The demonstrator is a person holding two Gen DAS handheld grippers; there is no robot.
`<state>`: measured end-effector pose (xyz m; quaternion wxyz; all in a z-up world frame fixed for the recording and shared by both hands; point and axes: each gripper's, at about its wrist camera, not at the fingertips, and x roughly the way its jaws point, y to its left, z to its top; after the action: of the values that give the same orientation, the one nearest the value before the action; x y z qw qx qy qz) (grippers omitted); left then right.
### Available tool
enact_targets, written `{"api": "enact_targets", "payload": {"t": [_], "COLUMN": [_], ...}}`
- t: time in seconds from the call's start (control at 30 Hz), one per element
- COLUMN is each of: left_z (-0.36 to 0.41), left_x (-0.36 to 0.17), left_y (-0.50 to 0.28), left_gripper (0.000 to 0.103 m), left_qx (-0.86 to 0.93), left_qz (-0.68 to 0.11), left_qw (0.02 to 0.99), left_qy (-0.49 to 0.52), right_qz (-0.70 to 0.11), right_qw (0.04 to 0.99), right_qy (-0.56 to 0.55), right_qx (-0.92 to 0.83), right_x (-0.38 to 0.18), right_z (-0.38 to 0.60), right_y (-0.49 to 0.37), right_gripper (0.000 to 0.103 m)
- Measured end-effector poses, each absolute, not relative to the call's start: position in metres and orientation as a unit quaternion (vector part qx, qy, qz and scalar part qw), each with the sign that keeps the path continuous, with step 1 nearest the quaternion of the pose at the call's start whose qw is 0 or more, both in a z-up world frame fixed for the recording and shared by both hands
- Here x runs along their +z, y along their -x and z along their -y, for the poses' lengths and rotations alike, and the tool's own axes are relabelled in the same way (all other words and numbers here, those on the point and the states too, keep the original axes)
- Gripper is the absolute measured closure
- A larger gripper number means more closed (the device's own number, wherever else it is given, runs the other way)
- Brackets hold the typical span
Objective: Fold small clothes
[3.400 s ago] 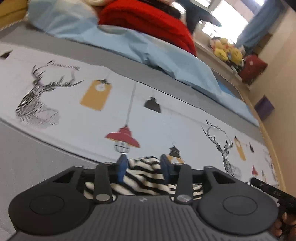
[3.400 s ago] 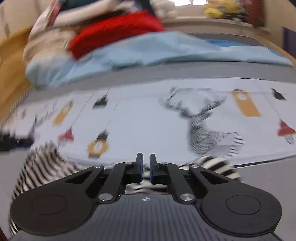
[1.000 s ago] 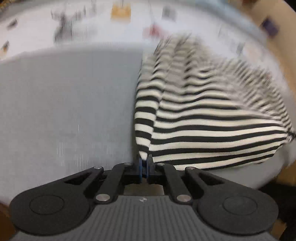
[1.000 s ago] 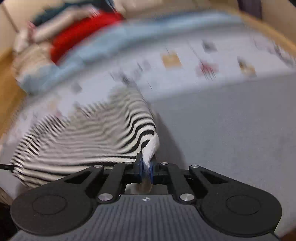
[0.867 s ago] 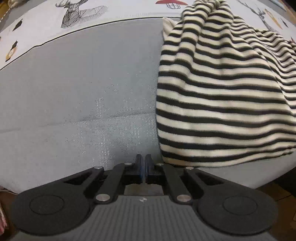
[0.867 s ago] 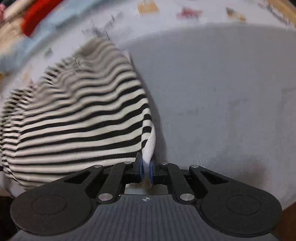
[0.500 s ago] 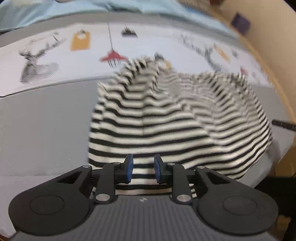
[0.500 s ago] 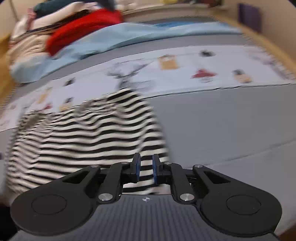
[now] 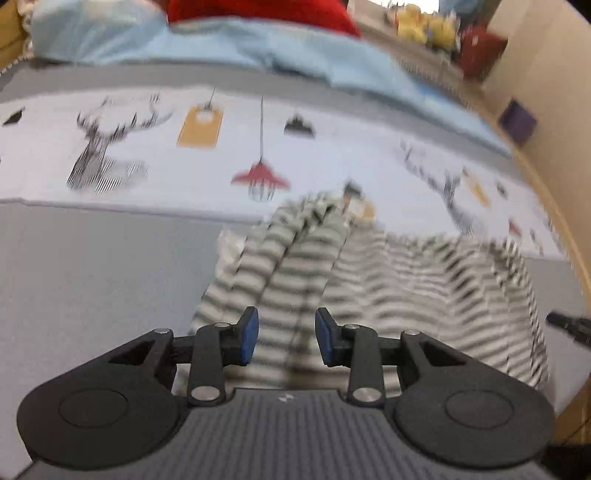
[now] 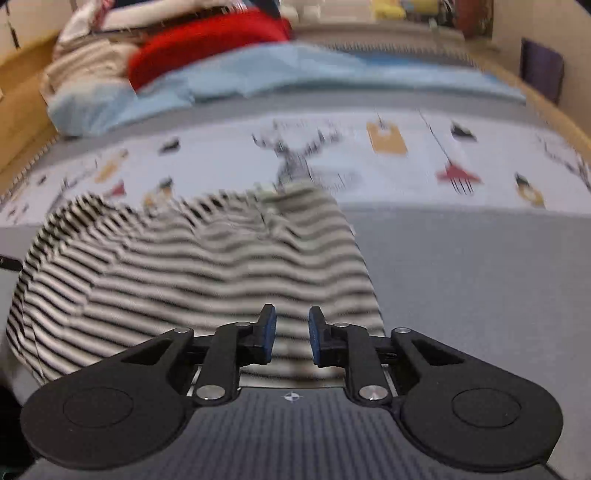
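At lower centre, the black-and-white striped knit garment (image 9: 369, 280) lies rumpled on the grey bedcover (image 9: 92, 266). The left gripper (image 9: 286, 334) and right gripper (image 10: 291, 338) have just been opening, nothing between their jaws; one fold appears laid, further folds remain.

A home bedroom; printed bedsheet (image 9: 155, 155), blue quilt (image 10: 258, 81), plush toys (image 9: 424, 26).

You have the garment (image 9: 369, 280) lying on the bed (image 9: 92, 280) before both grippers, with the heaped bedding (image 10: 258, 77) well behind it.
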<state>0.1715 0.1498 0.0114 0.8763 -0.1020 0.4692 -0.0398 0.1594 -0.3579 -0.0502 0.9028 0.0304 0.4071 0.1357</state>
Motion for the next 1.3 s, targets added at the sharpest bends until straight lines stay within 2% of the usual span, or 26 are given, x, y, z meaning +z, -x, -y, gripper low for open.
{"api": "enact_targets", "payload": {"t": [0.17,0.2,0.3,0.43,0.5,0.63,0.8,0.83,0.87,0.93,1.0,1.03,1.07,1.17,1.23,1.3], "left_z": [-0.107,-0.101,-0.102,-0.125,-0.14,-0.146,-0.129,-0.126,-0.124,-0.117,-0.111,-0.11,-0.111,-0.117,-0.125,-0.138], "left_x": [0.001,-0.007,-0.033,-0.054,-0.061,-0.042,-0.021,-0.03,-0.042,-0.06,-0.044,-0.032,-0.016,0.024,0.052,0.073], "left_y": [-0.2,-0.209,-0.232,-0.249,-0.251,-0.247,-0.235,-0.238,-0.242,-0.242,-0.234,-0.228,-0.219,-0.193,-0.169,-0.142], "left_gripper": [0.066,0.066,0.075,0.077,0.075,0.075,0.074,0.072,0.065,0.065,0.064,0.061,0.052,0.034,0.029,0.022], "left_qx": [-0.05,-0.049,-0.02,0.057,0.071,0.056,0.0,-0.004,-0.005,0.003,0.002,-0.001,-0.006,-0.01,-0.019,-0.025], "left_qz": [-0.43,-0.439,-0.481,-0.491,-0.506,-0.497,-0.467,-0.487,-0.515,-0.554,-0.528,-0.508,-0.486,-0.437,-0.402,-0.369], "left_qw": [0.899,0.895,0.876,0.869,0.858,0.86,0.878,0.868,0.852,0.829,0.848,0.86,0.872,0.897,0.912,0.924], "left_qy": [0.061,0.058,0.039,0.018,0.052,0.1,0.104,0.1,0.095,0.07,0.049,0.05,0.055,0.064,0.076,0.098], "right_qz": [-0.389,-0.385,-0.389,-0.4,-0.406,-0.451,-0.401,-0.405,-0.423,-0.472,-0.461,-0.451,-0.437,-0.39,-0.356,-0.325], "right_qw": [0.908,0.91,0.911,0.91,0.909,0.89,0.913,0.912,0.904,0.879,0.886,0.891,0.898,0.919,0.933,0.943], "right_qy": [-0.037,-0.034,-0.032,-0.013,-0.01,-0.027,-0.054,-0.055,-0.053,-0.058,-0.049,-0.049,-0.059,-0.057,-0.048,-0.059], "right_qx": [0.15,0.147,0.135,0.11,0.092,0.055,0.052,0.044,0.032,0.024,0.012,0.007,0.007,0.025,0.035,0.052], "right_x": [-0.057,-0.059,-0.068,-0.083,-0.092,-0.107,-0.089,-0.091,-0.099,-0.118,-0.113,-0.106,-0.095,-0.06,-0.032,-0.009], "right_z": [0.339,0.333,0.325,0.323,0.327,0.339,0.347,0.349,0.351,0.355,0.354,0.353,0.353,0.346,0.335,0.326], "right_y": [-0.186,-0.189,-0.205,-0.224,-0.231,-0.246,-0.242,-0.243,-0.247,-0.251,-0.246,-0.242,-0.235,-0.211,-0.19,-0.168], "right_gripper": [0.082,0.082,0.082,0.082,0.081,0.078,0.076,0.075,0.075,0.075,0.075,0.075,0.075,0.074,0.069,0.058]}}
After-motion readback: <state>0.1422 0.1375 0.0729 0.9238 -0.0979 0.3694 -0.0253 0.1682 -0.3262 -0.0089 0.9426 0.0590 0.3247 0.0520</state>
